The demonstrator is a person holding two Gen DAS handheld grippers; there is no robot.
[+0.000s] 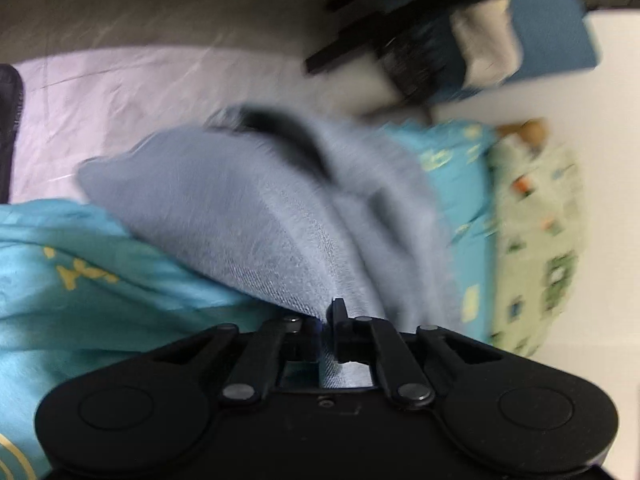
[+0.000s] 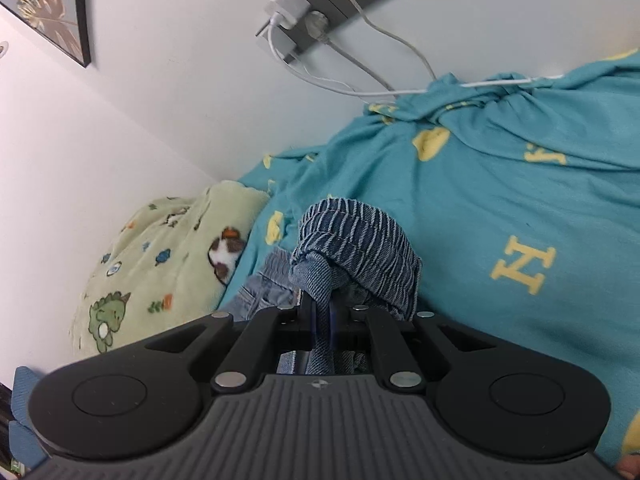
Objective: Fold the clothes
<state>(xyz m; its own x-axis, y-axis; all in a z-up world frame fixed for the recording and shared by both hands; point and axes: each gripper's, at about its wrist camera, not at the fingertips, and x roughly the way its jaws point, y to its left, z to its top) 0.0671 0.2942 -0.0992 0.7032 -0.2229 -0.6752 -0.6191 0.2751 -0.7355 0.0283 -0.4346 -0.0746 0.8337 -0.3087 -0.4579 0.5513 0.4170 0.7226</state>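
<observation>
My left gripper (image 1: 328, 316) is shut on the light blue denim garment (image 1: 240, 216), whose fabric runs between the fingers and spreads out ahead over the bed. The view is blurred. My right gripper (image 2: 320, 312) is shut on the same denim garment at its gathered elastic waistband (image 2: 356, 252), which bunches up just above the fingers. A lighter denim fold (image 2: 264, 280) lies under and left of it.
A teal cover with yellow letters (image 2: 500, 208) lies on the bed, also in the left wrist view (image 1: 80, 280). A green dinosaur-print blanket (image 2: 160, 264) sits against the white wall. A wall socket with chargers and cables (image 2: 320, 12) is above. A lilac sheet (image 1: 120, 96) lies beyond.
</observation>
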